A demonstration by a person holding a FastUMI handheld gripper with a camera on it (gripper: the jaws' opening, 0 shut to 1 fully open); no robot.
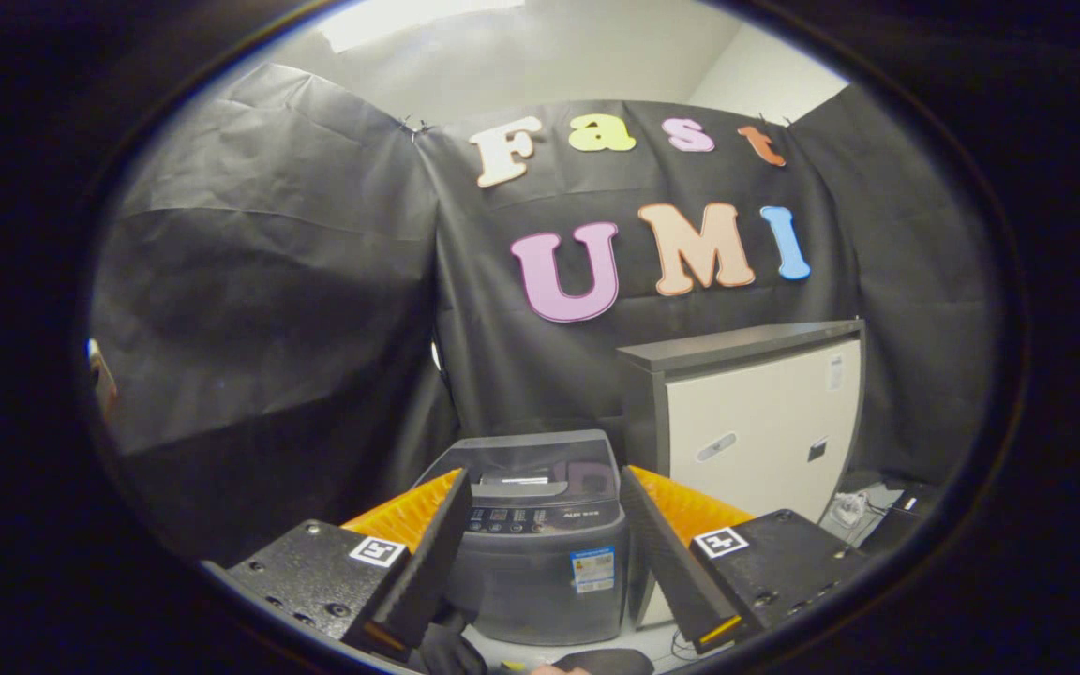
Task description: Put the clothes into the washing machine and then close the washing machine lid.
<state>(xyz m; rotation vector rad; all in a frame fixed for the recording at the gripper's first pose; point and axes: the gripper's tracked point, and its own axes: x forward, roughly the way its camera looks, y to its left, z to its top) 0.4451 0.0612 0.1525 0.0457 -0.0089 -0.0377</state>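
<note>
Tool [540, 553] open (empty), washing machine [540, 539] ahead, lid down.

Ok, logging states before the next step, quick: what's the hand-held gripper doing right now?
Hand-held gripper: open, holding nothing, fingers spread wide, with the washing machine beyond them, its lid down.

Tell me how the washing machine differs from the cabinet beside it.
The washing machine is dark grey with rounded corners; the cabinet is boxy with a pale front. The machine stands lower than the cabinet. The machine sits just ahead of the open tool, framed between its fingers; the cabinet stands beyond the machine. Both have closed tops.
</note>
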